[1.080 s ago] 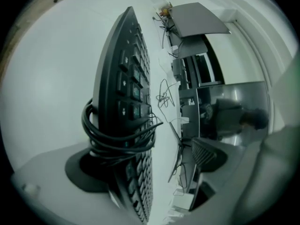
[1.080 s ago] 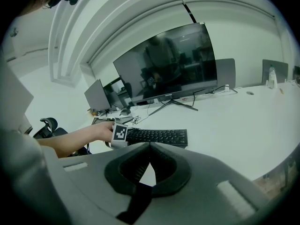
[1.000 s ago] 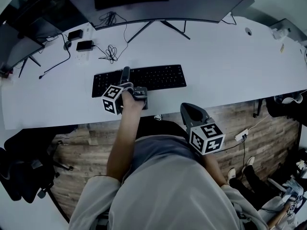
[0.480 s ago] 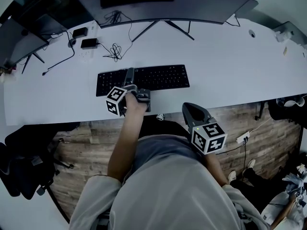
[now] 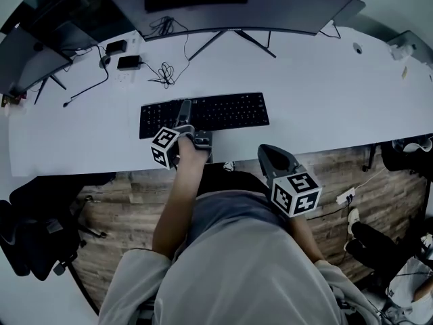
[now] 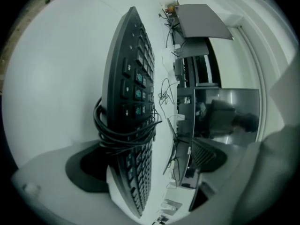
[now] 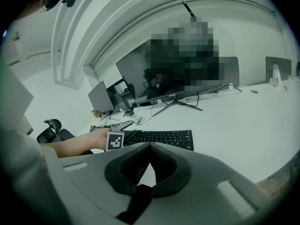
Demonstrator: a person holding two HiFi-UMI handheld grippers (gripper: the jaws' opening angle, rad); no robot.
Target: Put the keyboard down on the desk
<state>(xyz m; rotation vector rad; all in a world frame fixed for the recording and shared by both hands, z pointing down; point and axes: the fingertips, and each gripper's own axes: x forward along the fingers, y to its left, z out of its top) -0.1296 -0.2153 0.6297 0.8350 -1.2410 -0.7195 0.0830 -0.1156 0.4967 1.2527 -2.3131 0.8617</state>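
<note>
A black keyboard (image 5: pixel 226 110) lies flat on the white desk (image 5: pixel 318 80), near its front edge. My left gripper (image 5: pixel 182 112) reaches over the keyboard's left half and is shut on it. In the left gripper view the keyboard (image 6: pixel 133 78) stands edge-on between the jaws, with its black cable (image 6: pixel 123 136) wound round it. My right gripper (image 5: pixel 270 156) hangs shut and empty just off the desk's front edge, right of the keyboard. The right gripper view shows its closed tips (image 7: pixel 150 145) in front of the keyboard (image 7: pixel 161 137) and the left gripper (image 7: pixel 123 124).
A wide monitor (image 5: pixel 223 2) on a splayed stand (image 5: pixel 230 36) fills the back of the desk. Loose cables (image 5: pixel 164 73) and two dark adapters (image 5: pixel 128 61) lie at the back left. A black office chair (image 5: pixel 34 235) stands on the wooden floor at left.
The keyboard and my left gripper sit slightly further right in the head view than a second ago. The right gripper has barely moved.
</note>
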